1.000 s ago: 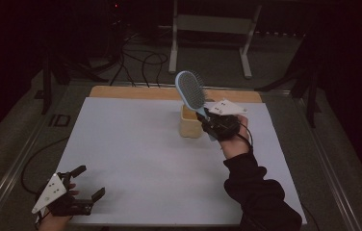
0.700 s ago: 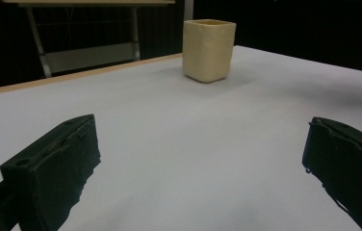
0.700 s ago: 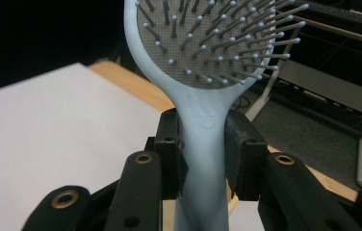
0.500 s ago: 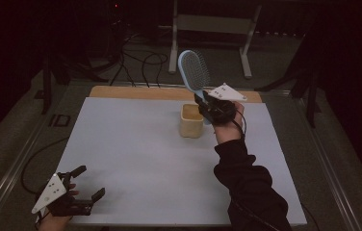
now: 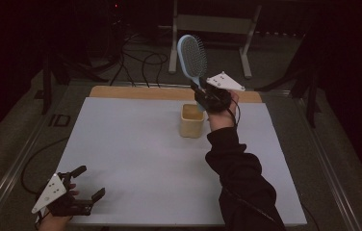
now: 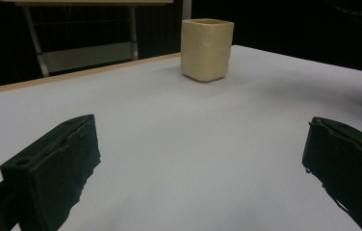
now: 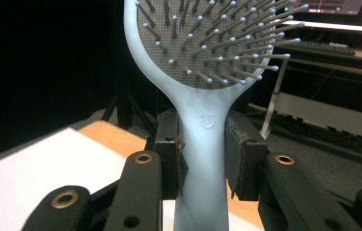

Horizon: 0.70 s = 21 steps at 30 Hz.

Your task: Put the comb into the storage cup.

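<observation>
Dark room, white bench [image 5: 135, 159]: your right gripper [image 5: 202, 92] fingers clamp the hairbrush [image 5: 192, 57] handle above the cup [image 5: 192, 120]; tilt it and bristles may catch the rim. Left gripper [image 5: 88, 184] fingers wide.

The right gripper [image 5: 199, 90] clamps a blue hairbrush [image 5: 192, 56] upright above the cream cup [image 5: 192, 121] on the table [image 5: 135, 159].

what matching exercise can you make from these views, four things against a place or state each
1 light blue paddle hairbrush
2 cream square plastic cup
3 left gripper
4 right gripper

a jaws apart, with nothing between them
b standing upright on the white table sheet
c raised in the air, head up
d clamped on a handle

Pairs: 1-c, 2-b, 3-a, 4-d
</observation>
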{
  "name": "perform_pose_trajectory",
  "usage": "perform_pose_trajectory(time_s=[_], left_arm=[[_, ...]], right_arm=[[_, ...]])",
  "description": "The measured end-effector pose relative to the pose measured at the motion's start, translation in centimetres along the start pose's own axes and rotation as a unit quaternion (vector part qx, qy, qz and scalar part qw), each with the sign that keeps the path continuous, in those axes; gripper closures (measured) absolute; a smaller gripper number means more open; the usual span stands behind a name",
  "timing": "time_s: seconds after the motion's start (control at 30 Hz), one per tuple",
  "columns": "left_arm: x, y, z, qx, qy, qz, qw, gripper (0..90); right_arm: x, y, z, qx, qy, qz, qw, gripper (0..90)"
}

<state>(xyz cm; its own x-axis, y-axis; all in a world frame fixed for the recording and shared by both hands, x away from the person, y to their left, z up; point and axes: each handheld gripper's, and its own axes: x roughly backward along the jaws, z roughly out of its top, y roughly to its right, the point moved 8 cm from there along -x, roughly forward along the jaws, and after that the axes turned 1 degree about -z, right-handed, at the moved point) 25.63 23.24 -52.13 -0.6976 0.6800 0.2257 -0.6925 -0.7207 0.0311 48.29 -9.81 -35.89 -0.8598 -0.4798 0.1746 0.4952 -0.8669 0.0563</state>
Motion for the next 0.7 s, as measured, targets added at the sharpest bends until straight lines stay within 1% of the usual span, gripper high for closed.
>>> perform_pose_trajectory(time_s=[0.03, 0.1, 0.13, 0.2, 0.23, 0.27, 0.3, 0.33, 0.4, 0.53, 0.7], left_arm=[[0.0, 0.0, 0.0, 0.000, 0.000, -0.001, 1.0000, 0.0], [0.0, 0.0, 0.0, 0.001, 0.000, -0.001, 1.0000, 0.0], [0.0, 0.0, 0.0, 0.001, 0.000, -0.001, 1.0000, 0.0], [0.0, 0.0, 0.0, 0.001, 0.000, -0.002, 1.0000, 0.0], [0.0, 0.0, 0.0, 0.001, 0.000, -0.002, 1.0000, 0.0], [0.0, 0.0, 0.0, 0.001, 0.000, -0.002, 1.0000, 0.0], [0.0, 0.0, 0.0, 0.000, 0.001, -0.002, 1.0000, 0.0], [0.0, 0.0, 0.0, 0.002, 0.002, -0.003, 1.0000, 0.0], [0.0, 0.0, 0.0, 0.003, 0.002, -0.002, 1.0000, 0.0], [0.1, 0.0, 0.0, 0.004, 0.003, -0.003, 1.0000, 0.0], [0.0, 0.1, 0.0, 0.004, 0.003, -0.004, 1.0000, 0.0]], right_arm=[[-0.2, 0.0, 0.0, -0.004, 0.003, 0.007, 1.0000, 70.3], [-0.7, 0.1, 0.0, -0.008, 0.014, 0.007, 0.9998, 70.3], [-0.9, 0.1, 0.0, -0.009, 0.017, 0.015, 0.9997, 70.3], [-1.3, 0.2, -0.1, -0.009, 0.026, 0.009, 0.9996, 70.3], [-1.5, 0.3, -0.2, -0.011, 0.028, 0.012, 0.9995, 70.3], [-1.8, 0.4, -0.3, -0.010, 0.029, 0.006, 0.9995, 70.3], [-2.0, 0.4, -0.4, -0.012, 0.029, 0.007, 0.9995, 70.3], [-2.3, 0.4, -0.6, -0.012, 0.027, 0.013, 0.9995, 70.3], [-2.8, 0.5, -1.0, -0.007, 0.025, 0.007, 0.9996, 70.3], [-3.4, 0.7, -1.7, -0.010, 0.023, 0.006, 0.9997, 70.3], [-4.1, 1.3, -2.8, -0.022, 0.022, 0.003, 0.9995, 70.3]])
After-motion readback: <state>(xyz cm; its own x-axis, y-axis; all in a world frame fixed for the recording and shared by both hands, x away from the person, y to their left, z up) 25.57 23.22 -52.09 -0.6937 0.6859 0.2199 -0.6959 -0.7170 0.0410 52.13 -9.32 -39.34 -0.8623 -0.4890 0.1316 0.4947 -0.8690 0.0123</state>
